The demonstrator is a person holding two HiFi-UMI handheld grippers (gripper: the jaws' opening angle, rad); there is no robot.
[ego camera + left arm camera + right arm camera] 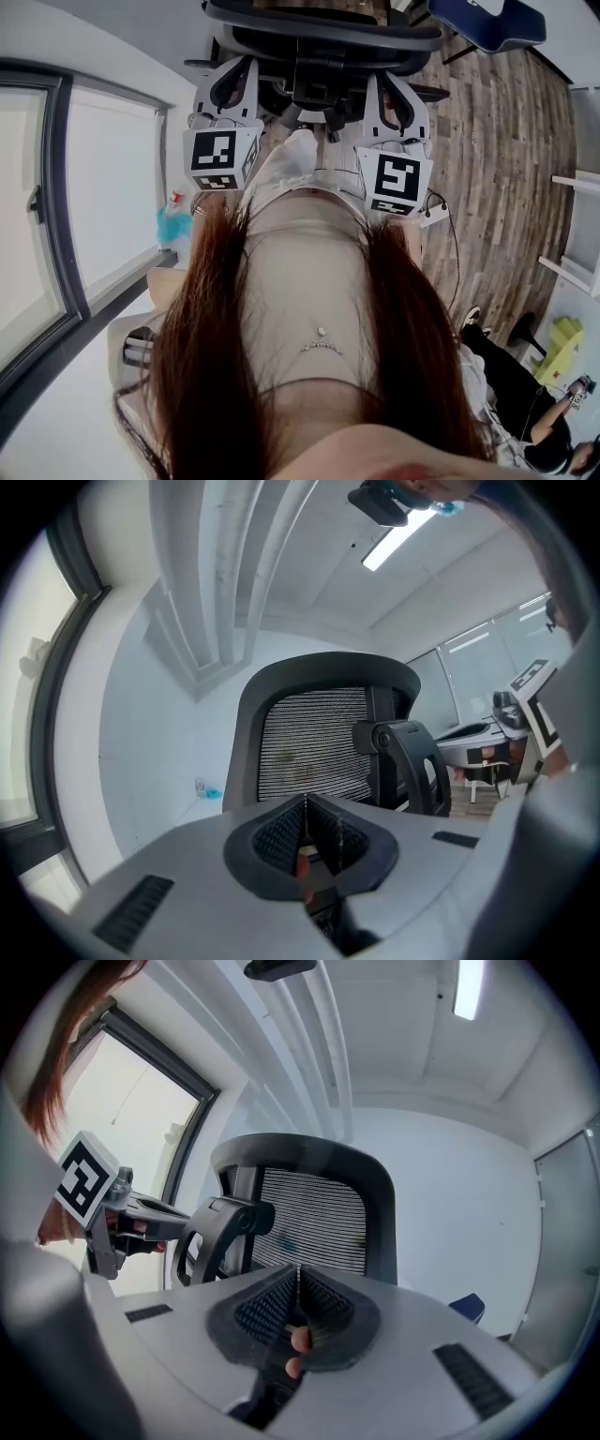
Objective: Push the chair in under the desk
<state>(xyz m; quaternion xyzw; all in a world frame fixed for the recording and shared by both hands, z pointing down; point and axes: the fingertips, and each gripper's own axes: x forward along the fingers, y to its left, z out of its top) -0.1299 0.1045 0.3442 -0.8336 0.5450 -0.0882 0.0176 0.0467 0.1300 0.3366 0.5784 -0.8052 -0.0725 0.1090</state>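
1. The fingers [279,834] of the left gripper [232,82] were pressed together with nothing between them. The fingers [265,1307] of the right gripper [392,92] were likewise closed and empty.
2. Both grippers were held roughly level, side by side, pointing at the chair [323,36]. It lay straight ahead of the fingertips.
3. In both gripper views the chair's mesh backrest [314,744] stood upright just beyond the closed tips. Whether either tip touched the chair could not be told.
4. The backrest's width ran crosswise to the grippers. A black bracket [401,752] on the chair sat between the two grippers' lines. The left gripper therefore faced the chair's left half and the right gripper its right half.
5. Neither hand looked clearly nearer to the chair, so a straight, even shove from both seemed the likely move.
6. The desk could not be made out beyond the chair. The chair looked not yet pushed in.
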